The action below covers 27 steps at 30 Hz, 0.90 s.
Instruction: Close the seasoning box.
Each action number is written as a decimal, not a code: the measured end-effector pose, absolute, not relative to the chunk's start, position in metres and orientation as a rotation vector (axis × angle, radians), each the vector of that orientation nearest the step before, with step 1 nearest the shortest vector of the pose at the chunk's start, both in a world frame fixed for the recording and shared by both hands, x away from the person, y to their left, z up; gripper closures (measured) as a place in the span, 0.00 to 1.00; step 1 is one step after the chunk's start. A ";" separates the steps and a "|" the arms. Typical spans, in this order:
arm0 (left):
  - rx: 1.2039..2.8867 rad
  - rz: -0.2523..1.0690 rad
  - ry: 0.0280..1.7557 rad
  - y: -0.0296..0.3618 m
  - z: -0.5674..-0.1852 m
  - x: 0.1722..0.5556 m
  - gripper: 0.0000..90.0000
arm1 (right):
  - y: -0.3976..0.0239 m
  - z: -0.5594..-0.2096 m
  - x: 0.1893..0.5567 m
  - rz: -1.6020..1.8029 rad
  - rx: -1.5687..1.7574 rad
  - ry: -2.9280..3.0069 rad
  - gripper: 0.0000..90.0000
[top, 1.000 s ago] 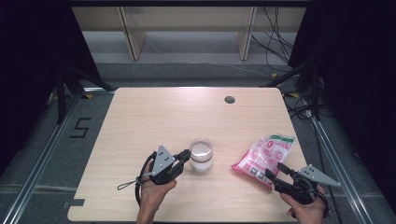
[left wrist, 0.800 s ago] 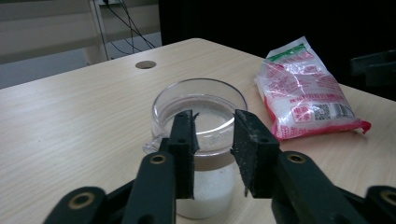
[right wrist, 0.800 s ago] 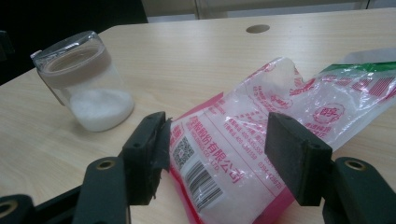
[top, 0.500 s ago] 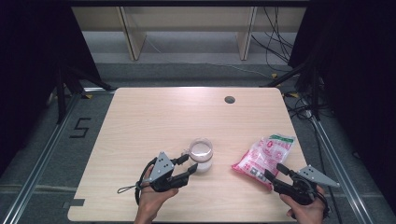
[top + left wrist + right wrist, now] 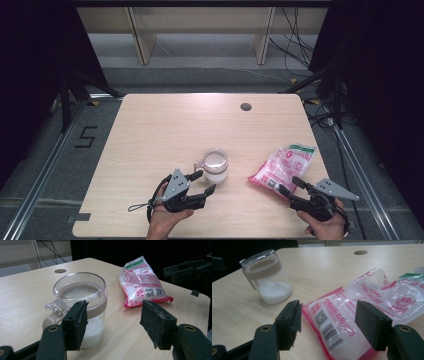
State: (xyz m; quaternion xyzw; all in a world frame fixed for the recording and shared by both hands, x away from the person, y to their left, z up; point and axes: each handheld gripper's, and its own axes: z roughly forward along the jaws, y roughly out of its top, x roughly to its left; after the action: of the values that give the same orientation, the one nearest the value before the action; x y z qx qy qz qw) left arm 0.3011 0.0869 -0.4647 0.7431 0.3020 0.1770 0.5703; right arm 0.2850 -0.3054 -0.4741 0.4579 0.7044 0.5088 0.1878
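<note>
A clear jar (image 5: 216,165) with a brown band, a clear lid tab and white powder in its bottom stands on the table's near middle. My left gripper (image 5: 206,181) sits just in front of it. Its jaws have just been opening and nothing is between them. In the left gripper view the jar (image 5: 82,297) stands just beyond the left finger (image 5: 75,325) of this gripper (image 5: 116,323). A pink and white bag (image 5: 282,166) of white grains lies to the right. My right gripper (image 5: 289,184) is open at its near end. The bag (image 5: 362,305) reaches in between the spread jaws of the right gripper (image 5: 330,323), untouched.
The wooden table (image 5: 165,125) has a round cable hole (image 5: 245,106) at the back right. Its front edge runs just under both hands. Shelf legs and cables are on the floor behind. A "5" mark (image 5: 86,136) is on the floor at left.
The left gripper's jaws were nearly shut at the jar's handle side. They have spread wide, let go and drawn slightly back. The jar, the bag and the right gripper stay where they were.
</note>
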 end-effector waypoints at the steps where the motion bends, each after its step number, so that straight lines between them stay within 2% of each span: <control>1: 1.751 0.418 0.680 0.087 -0.465 0.302 0.40 | -0.304 -0.475 0.285 1.444 1.271 1.981 0.41; 11: 1.769 0.410 0.700 0.084 -0.466 0.298 0.35 | -0.303 -0.477 0.285 1.434 1.229 2.012 0.41; 27: 1.795 0.418 0.702 0.080 -0.469 0.289 0.32 | -0.296 -0.478 0.279 1.447 1.259 2.044 0.41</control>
State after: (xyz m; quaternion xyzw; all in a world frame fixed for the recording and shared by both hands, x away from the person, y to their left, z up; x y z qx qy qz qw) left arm 0.2887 0.0803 -0.4687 0.7589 0.2969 0.1766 0.5521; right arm 0.2790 -0.2958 -0.4777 0.4428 0.7186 0.5090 0.1685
